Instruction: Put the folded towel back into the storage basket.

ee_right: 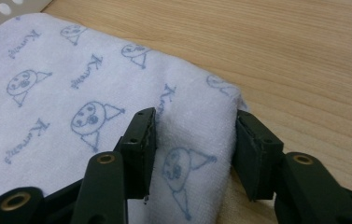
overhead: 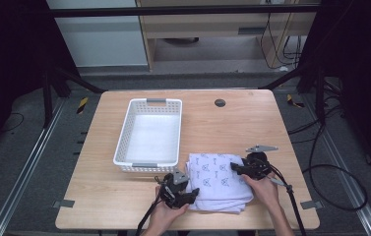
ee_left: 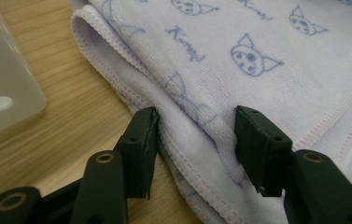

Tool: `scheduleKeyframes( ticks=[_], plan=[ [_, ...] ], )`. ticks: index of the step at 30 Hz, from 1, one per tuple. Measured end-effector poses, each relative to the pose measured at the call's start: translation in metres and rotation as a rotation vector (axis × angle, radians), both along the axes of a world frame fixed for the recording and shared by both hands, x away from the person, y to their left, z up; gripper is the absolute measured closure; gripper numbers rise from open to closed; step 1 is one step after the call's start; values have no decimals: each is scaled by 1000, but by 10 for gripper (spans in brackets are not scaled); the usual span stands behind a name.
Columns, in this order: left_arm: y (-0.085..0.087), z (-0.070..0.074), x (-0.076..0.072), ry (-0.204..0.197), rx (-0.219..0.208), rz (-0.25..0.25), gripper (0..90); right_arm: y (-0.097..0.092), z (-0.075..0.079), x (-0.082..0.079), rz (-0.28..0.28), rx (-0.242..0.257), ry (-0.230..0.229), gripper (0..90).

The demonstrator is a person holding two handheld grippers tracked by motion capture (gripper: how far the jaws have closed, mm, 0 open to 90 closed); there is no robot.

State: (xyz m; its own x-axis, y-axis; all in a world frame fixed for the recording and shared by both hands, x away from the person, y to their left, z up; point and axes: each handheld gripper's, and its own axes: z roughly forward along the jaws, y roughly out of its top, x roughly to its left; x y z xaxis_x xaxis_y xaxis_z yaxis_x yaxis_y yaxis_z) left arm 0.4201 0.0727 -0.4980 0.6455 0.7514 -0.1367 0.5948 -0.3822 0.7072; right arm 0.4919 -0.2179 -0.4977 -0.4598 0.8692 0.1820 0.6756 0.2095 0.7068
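Folded cat-print towel [overhead: 219, 181] on bench [overhead: 124, 206] beside white basket [overhead: 149, 133], left gripper [ee_left: 197, 135] jaws pinching its hemmed edge, right gripper [ee_right: 194, 140] jaws clamping its opposite fold.

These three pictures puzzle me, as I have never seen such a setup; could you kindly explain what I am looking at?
A person stands at a wooden table with a hand-held two-jaw tool in each hand: the left gripper and the right gripper. The wide picture comes from a fixed camera above; the two close-ups come from cameras riding on each gripper, looking along its black jaws. On the table lie an empty white basket and a folded towel printed with small faces. Each gripper's jaws straddle an edge of the towel, pressing into the cloth on both sides.
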Motion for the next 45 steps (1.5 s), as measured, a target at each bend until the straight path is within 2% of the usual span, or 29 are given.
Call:
scheduleKeyframes(
  ticks=[6, 12, 18, 22, 25, 35, 45],
  plan=[
    [0, 1, 0, 27, -21, -11, 583, 2, 1, -1, 1, 7, 7, 587],
    [-3, 2, -3, 14, -14, -15, 666, 3, 2, -1, 14, 3, 2, 658],
    [-3, 3, -3, 19, -23, -13, 711, 4, 5, -2, 14, -2, 0, 722],
    [-1, 5, -3, 15, -28, -17, 728, 3, 7, -2, 11, 9, 7, 731],
    [-2, 6, -4, 9, -30, -19, 733, 3, 11, -4, 13, -5, -8, 734],
    [1, 19, -8, -17, -61, -36, 739, 2, 27, -12, 18, 20, -59, 733],
    [2, 35, -16, -74, -69, -54, 741, 0, 45, -25, 22, 46, -122, 732]
  ],
)
